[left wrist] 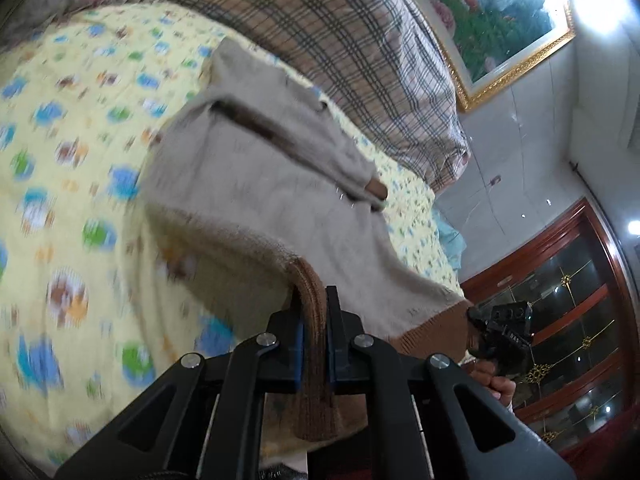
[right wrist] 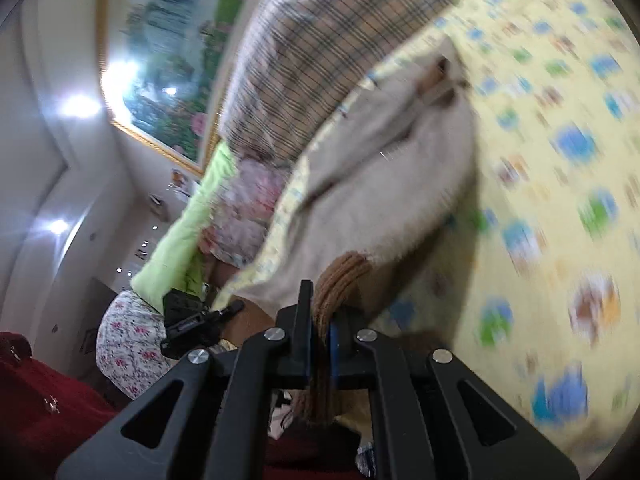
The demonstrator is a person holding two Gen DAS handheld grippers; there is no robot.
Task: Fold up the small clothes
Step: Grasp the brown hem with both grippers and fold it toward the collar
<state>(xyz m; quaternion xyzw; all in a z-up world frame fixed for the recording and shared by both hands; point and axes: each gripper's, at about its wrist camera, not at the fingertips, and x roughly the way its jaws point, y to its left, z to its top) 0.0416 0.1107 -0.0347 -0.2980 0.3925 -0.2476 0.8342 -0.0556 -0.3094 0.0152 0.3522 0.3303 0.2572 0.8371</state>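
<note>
- Both the left gripper [left wrist: 314, 320] and the right gripper [right wrist: 320, 312] pinch the beige sweater's [left wrist: 256, 176] brown hem [left wrist: 310, 292], lifted off the bed [left wrist: 60, 160].
- Sleeve [left wrist: 344, 160] folded in toward one o'clock; the bottom-up fold looks just begun, stacking remains.

The right gripper [right wrist: 320, 320] pinches the beige sweater's [right wrist: 384, 184] brown ribbed hem above the yellow quilt [right wrist: 560, 160].
</note>
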